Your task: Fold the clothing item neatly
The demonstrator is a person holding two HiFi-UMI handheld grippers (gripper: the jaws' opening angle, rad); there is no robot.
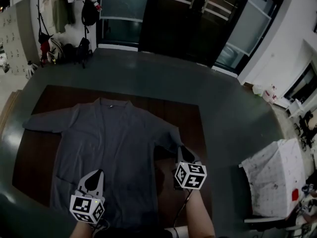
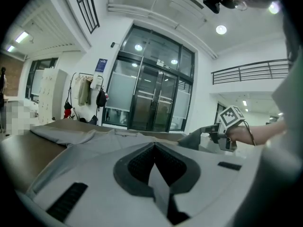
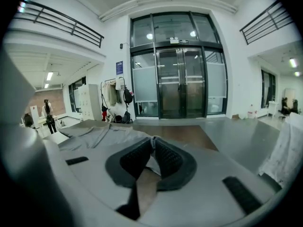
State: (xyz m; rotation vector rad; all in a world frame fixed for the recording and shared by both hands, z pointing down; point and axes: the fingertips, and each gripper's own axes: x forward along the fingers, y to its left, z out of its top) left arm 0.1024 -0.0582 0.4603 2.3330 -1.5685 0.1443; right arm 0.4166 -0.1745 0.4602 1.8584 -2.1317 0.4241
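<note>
A grey long-sleeved garment [image 1: 109,143] lies spread flat, collar away from me, on a dark brown table [image 1: 183,113]. My right gripper [image 1: 182,149] is at the garment's right side, shut on the end of the right sleeve [image 3: 150,167], which it holds raised off the table. From the left gripper view that lifted sleeve peaks at the right gripper [image 2: 204,132]. My left gripper [image 1: 95,174] hovers over the garment's lower left part, jaws shut, and I see nothing between its pads [image 2: 142,162]. The left sleeve stretches out flat to the far left.
A coat rack [image 1: 59,14] with hanging clothes and bags stands at the back left beside dark glass doors [image 1: 198,19]. A white patterned cloth [image 1: 277,177] covers something at the right. Grey floor surrounds the table. A person [image 3: 49,115] stands far off.
</note>
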